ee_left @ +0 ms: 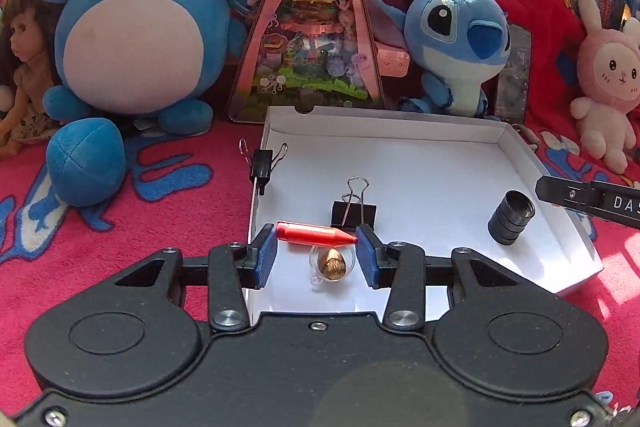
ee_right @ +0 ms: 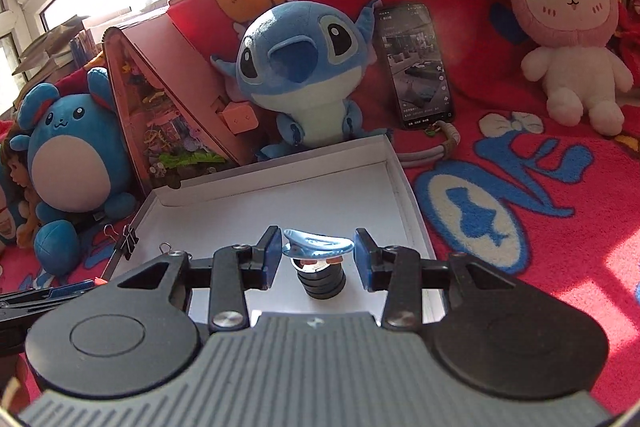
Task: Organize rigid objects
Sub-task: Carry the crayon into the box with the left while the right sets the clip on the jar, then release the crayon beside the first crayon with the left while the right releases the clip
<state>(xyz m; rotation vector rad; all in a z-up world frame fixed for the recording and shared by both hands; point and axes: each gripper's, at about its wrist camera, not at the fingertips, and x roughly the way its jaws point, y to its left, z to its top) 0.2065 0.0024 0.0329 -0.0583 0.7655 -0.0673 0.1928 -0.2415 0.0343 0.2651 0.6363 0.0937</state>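
A white shallow box (ee_left: pixel 400 131) lies on the red blanket. My left gripper (ee_left: pixel 317 251) is shut on a red bullet-shaped piece (ee_left: pixel 314 233), held crosswise between the blue pads above the box. Below it lie a clear capsule with a golden nut (ee_left: pixel 331 264) and a black binder clip (ee_left: pixel 354 213). A black ribbed cylinder (ee_left: pixel 511 223) stands at the box's right. Another binder clip (ee_left: pixel 262 163) grips the box's left wall. My right gripper (ee_right: pixel 316 255) is shut on a blue cap-shaped piece (ee_right: pixel 318 243), just above the black cylinder (ee_right: pixel 323 281). The box also shows there (ee_right: pixel 394 167).
Plush toys ring the box: a round blue one (ee_left: pixel 136 39), a blue Stitch (ee_left: pixel 456 43), a pink rabbit (ee_left: pixel 604 75). A pink triangular dollhouse (ee_left: pixel 316 39) stands behind the box. A doll (ee_left: pixel 24 67) sits far left. A phone (ee_right: pixel 416 67) leans behind.
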